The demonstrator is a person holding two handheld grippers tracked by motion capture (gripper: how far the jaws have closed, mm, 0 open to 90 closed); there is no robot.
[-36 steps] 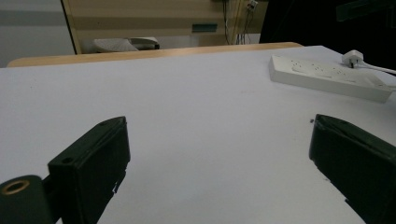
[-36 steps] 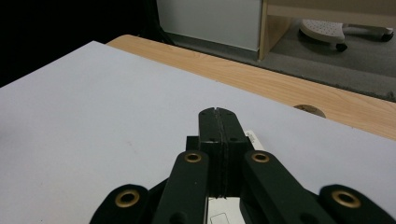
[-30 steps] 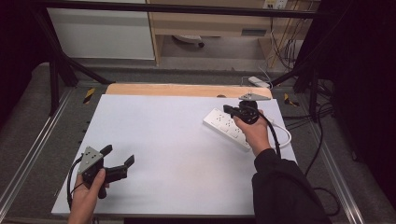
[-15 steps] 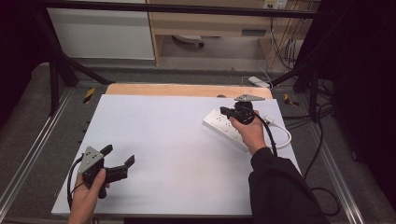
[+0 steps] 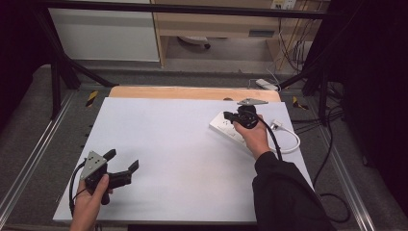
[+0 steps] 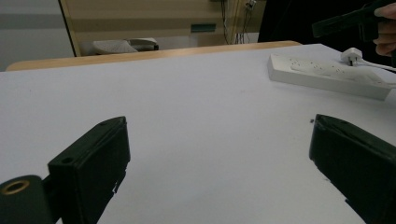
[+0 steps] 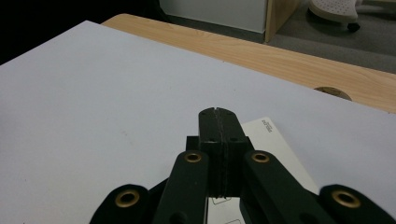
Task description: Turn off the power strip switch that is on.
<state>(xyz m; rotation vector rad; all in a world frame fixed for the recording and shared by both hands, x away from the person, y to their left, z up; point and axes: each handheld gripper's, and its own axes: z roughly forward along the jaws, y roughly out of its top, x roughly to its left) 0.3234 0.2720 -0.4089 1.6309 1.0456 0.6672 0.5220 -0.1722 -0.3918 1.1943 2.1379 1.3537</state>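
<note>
**White tabletop, right gripper over the power strip, work hardly begun**

White and almost bare, the tabletop [image 5: 183,144] carries a white power strip [image 5: 230,128] near its far right corner in the high view. A white plug [image 5: 275,125] with its cable lies just beside the strip, not in any socket as far as I can see. The right gripper [image 5: 230,116] hangs over the near end of the strip, held by the right hand [image 5: 252,137]. The left gripper [image 5: 122,161] rests near the front left corner, well apart from the strip, its jaws spread. Compared with the picture one second ago, the right gripper has moved a little toward the far edge and now sits more over the strip; the left gripper has stayed in its place.

From the left gripper view, the two black jaws stand wide apart with only tabletop between them. The power strip [image 6: 327,77] lies far off at the right, the plug [image 6: 351,56] behind it, and the right gripper [image 6: 345,21] is above them.

From the right gripper view, the jaws are pressed together and pinch nothing. Their tip points over the end of the power strip [image 7: 275,144], but I cannot tell if it touches.

My judgement: nothing is grasped yet, the plug is still out, so nearly all the work remains.
</note>
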